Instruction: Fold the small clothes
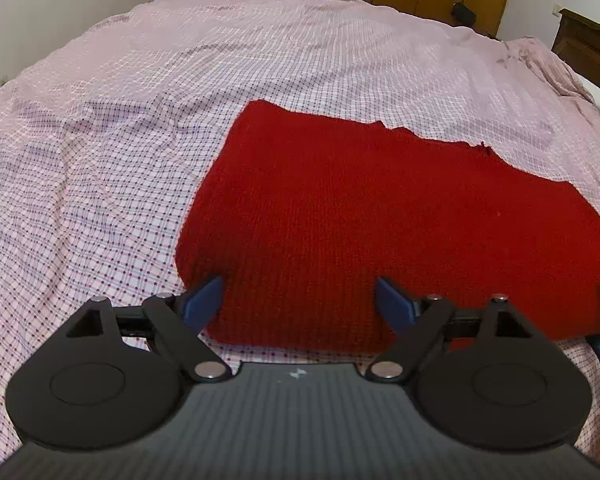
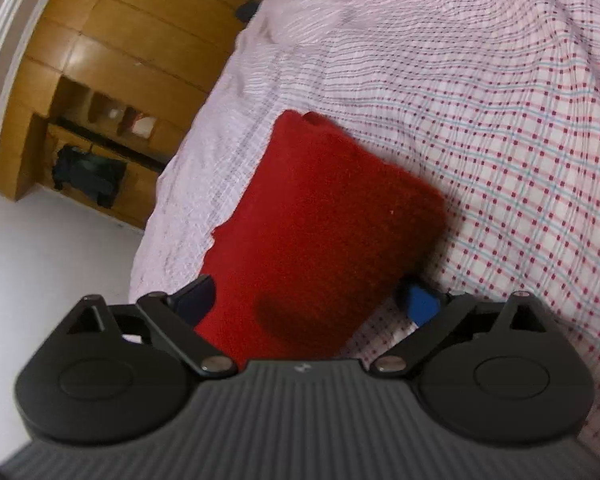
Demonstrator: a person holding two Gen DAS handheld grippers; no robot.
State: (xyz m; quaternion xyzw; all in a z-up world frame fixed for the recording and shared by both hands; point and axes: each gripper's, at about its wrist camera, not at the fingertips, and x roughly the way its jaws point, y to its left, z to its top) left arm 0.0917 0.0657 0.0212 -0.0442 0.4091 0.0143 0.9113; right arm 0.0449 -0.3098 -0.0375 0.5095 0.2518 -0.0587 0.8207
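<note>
On the checked bedsheet [image 1: 100, 200] | red knit garment [image 1: 380, 220] (flat) | left gripper [image 1: 299, 300] wide | right gripper [image 2: 306, 300] wide

- Wide pink checked bedsheet [image 1: 100, 168] lies bare left of and beyond the red knitted garment [image 1: 360, 208].
- Brown wooden wardrobe [image 2: 112, 60] stands past the bed's edge.

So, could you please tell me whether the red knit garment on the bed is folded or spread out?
Folded, it seems: the red knit garment lies flat on the checked bedsheet as a compact block with stepped far edges and no sleeves showing.
</note>
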